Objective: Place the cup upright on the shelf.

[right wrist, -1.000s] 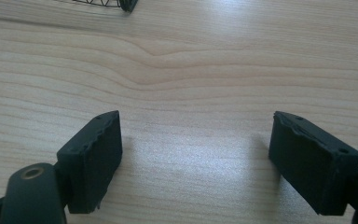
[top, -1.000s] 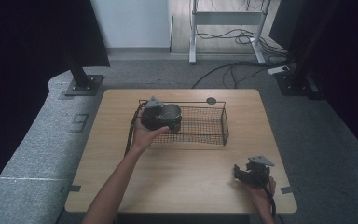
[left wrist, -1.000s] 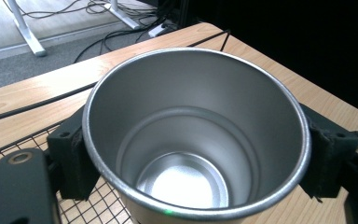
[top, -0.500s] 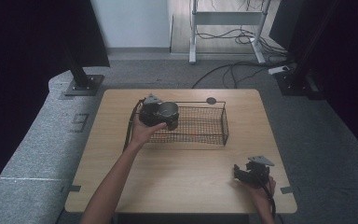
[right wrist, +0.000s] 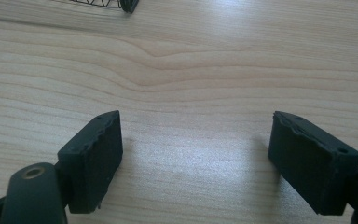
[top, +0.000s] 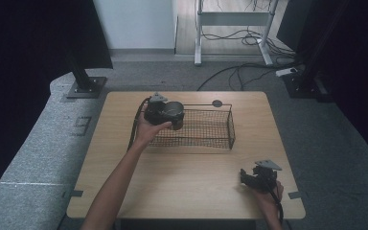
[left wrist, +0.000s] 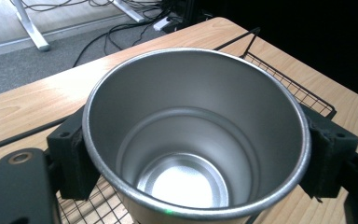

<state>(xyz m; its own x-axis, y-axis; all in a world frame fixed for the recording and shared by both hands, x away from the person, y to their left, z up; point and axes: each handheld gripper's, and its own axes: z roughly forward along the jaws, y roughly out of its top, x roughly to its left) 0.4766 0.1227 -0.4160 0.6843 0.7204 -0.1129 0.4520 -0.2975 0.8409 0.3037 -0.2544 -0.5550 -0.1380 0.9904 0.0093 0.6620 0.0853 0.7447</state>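
No brand, label or writing can be read on anything here. The left claw pinches a steel cup by its sides, one black pad on each flank, the open mouth turned toward the camera in the left gripper view. The cup hangs at the left end of the wire basket, above its mesh. Against half a second ago, cup and claw sit almost where they were, shifted only slightly. The person's left forearm reaches diagonally up from the table's near edge, hand under the claw. The right claw rests low at the table's near right corner, its jaws spread wide over bare wood, unmoved.
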